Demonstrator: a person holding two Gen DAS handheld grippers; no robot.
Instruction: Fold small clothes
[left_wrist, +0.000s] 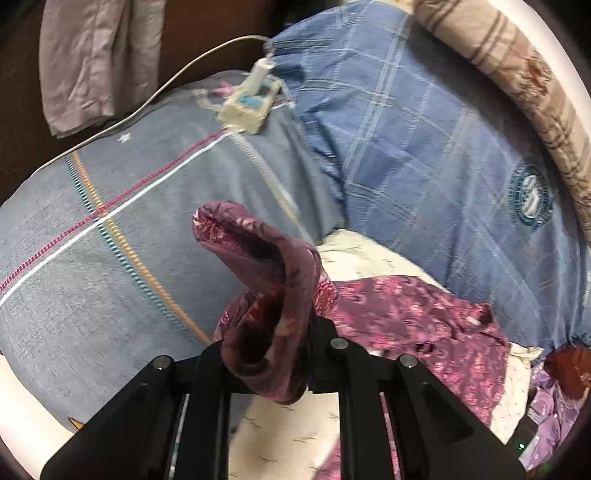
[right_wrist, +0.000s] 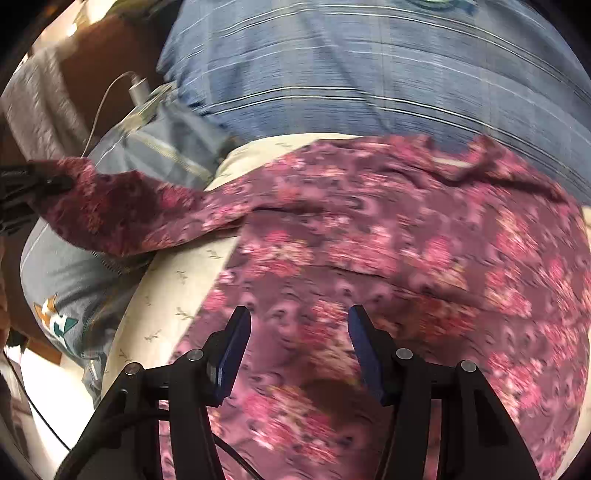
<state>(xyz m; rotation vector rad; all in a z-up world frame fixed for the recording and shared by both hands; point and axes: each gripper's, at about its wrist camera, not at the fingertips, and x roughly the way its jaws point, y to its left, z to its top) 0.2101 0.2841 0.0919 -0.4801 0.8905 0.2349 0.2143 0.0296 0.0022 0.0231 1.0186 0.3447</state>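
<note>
Sleeve (left_wrist: 273, 306) (floral) in left hand-held gripper (left_wrist: 269, 354)

one floral garment (right_wrist: 388, 236), two blue pillows (left_wrist: 424, 147), one power strip (left_wrist: 249, 105), two grippers (left_wrist: 271, 354)

No text, brand or number could be read anywhere: the round dark-green emblem (left_wrist: 530, 195) on the blue checked pillow (left_wrist: 424, 147) was too blurred to make out, and the orange-and-teal mark (right_wrist: 55, 317) on the grey-blue pillow (right_wrist: 74, 273) showed no clear letters.
</note>
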